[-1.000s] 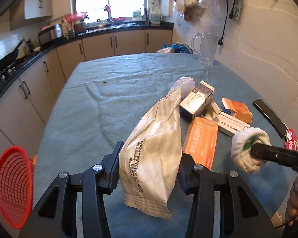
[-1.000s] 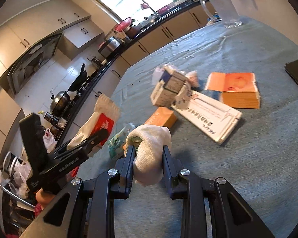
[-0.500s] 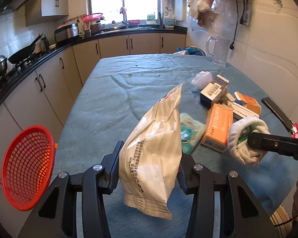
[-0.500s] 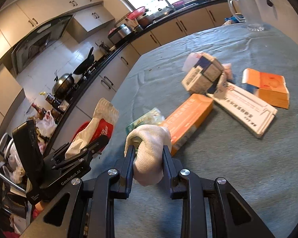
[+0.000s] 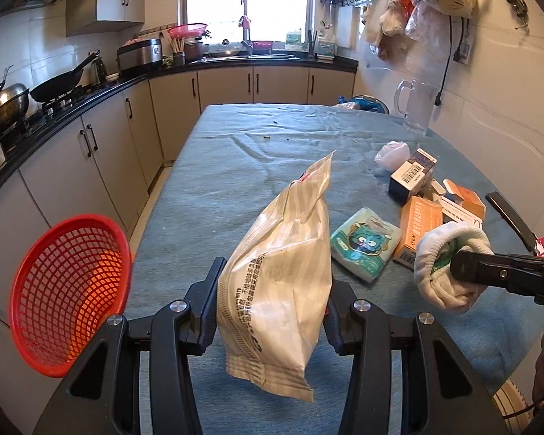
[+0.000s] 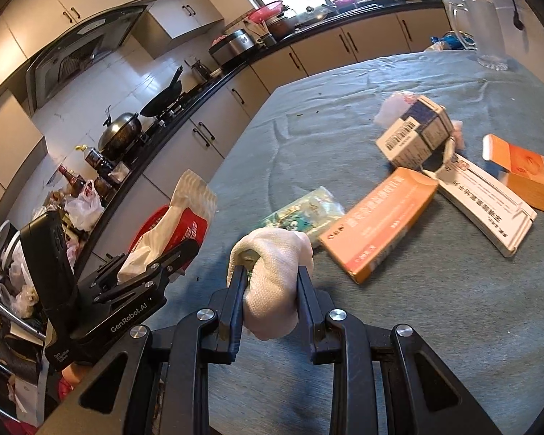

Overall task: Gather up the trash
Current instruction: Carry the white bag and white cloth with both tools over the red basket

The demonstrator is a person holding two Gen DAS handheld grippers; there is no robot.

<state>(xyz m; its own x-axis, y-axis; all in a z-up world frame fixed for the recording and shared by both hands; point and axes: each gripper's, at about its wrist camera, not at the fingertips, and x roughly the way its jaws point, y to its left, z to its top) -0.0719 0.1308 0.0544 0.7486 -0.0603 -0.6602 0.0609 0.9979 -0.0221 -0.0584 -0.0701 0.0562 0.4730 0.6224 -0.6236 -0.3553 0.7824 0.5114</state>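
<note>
Both grippers have swung toward the table's left edge since a second ago, and the red basket [image 5: 69, 293] now fills far more of the left wrist view. The left gripper [image 5: 272, 308] pinches a cream bag [image 5: 283, 279] at its lower half, jaws part-way apart around its bulk, so most of the bag stands tall above the grip. The right gripper [image 6: 270, 290] is pressed tight on a white wad [image 6: 272, 275] with something green tucked inside. The basket sits off the table's left edge, tilted with its mouth toward the table.

My worry is the bag: held low and top-heavy, it could tip or slide out of the jaws short of the basket. Released too early, either item lands on the table [image 5: 235, 181] or the floor. The green piece could also drop out of the wad. Boxes [image 6: 380, 221] and a teal packet [image 5: 364, 244] wait near the right edge.
</note>
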